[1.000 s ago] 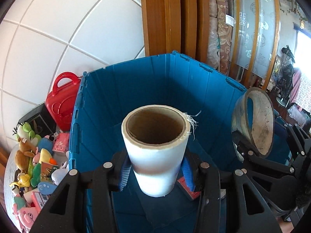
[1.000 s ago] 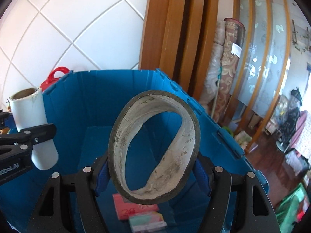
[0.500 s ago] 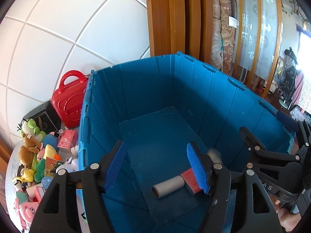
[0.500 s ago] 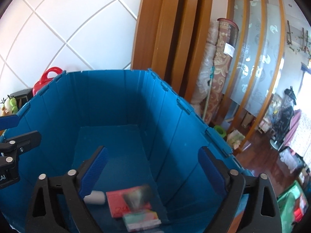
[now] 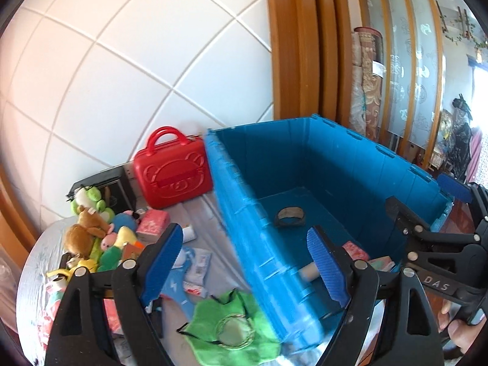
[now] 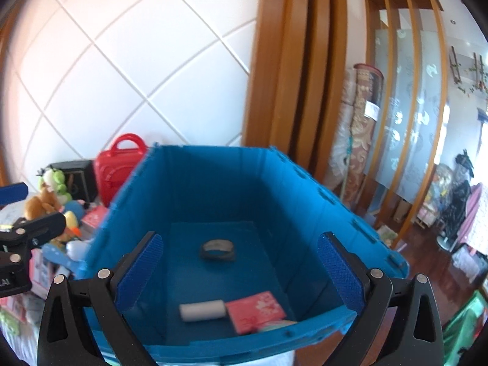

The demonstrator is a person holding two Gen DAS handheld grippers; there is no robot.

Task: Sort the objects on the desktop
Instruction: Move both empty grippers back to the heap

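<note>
Left gripper [image 5: 248, 262] with jaws just opened wide, nothing held between them, right gripper [image 6: 239, 270] also spread wide and empty, white roll [image 6: 202, 310] and grey ring [image 6: 218, 250] laid on the floor of the blue crate [image 6: 305, 213], well below both jaws, plush toys [image 5: 91, 235] left on the table beside.

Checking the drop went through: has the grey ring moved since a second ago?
Yes. The grey ring left the right gripper, whose jaws have just been opening, and lies on the blue bin floor.
</note>
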